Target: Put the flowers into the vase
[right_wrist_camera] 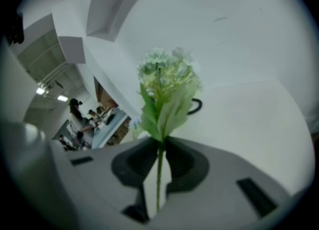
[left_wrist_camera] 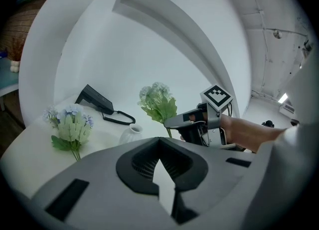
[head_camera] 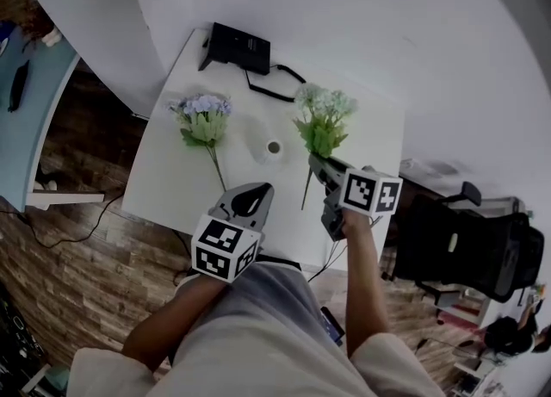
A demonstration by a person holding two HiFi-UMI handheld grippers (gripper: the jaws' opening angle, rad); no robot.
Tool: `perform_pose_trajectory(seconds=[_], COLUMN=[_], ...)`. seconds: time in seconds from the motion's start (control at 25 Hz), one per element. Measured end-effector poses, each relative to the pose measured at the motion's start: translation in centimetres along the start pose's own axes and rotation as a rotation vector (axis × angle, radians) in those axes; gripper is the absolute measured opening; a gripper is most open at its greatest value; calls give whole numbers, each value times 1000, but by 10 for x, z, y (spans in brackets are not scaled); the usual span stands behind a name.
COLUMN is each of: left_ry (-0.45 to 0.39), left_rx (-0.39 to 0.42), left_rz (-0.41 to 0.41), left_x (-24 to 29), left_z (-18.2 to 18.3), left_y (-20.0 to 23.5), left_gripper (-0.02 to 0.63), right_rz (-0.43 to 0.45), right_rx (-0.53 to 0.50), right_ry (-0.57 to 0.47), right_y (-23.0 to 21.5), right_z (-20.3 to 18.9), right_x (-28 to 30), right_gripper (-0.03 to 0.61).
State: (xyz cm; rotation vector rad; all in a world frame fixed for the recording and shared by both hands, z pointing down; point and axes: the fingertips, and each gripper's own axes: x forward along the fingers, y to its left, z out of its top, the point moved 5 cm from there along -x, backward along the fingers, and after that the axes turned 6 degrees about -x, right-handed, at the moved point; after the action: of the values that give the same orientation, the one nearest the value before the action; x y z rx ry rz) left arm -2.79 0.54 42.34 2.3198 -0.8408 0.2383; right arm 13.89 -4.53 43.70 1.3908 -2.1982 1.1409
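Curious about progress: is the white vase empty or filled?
Empty. The vase shows a bare open mouth; the blue flowers lie on the table, and the green bunch is clamped in the right tool.

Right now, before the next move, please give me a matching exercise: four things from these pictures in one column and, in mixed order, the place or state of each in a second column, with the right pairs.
Things:
1. blue flower
2. green-white flower
3. vase
4. left tool

Places or states:
A. shut, with nothing in it
B. upright on the table
C. lying on the table, left of the vase in the head view
D. stem gripped in the right tool

Pairs: 1-C, 2-D, 3-B, 4-A
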Motion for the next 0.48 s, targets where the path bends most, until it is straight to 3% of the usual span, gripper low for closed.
perform_pose_trajectory(seconds=[0.48], left_ry=[-39], left_rx=[-9], left_rz=[44], left_x=[-18], left_z=[7], left_y=[15], left_gripper=[21], right_rz=[52], right_rx=[-53], right_ry=[-169], right_y=[36], right_z=[36], right_x=[-6], right_gripper=[64])
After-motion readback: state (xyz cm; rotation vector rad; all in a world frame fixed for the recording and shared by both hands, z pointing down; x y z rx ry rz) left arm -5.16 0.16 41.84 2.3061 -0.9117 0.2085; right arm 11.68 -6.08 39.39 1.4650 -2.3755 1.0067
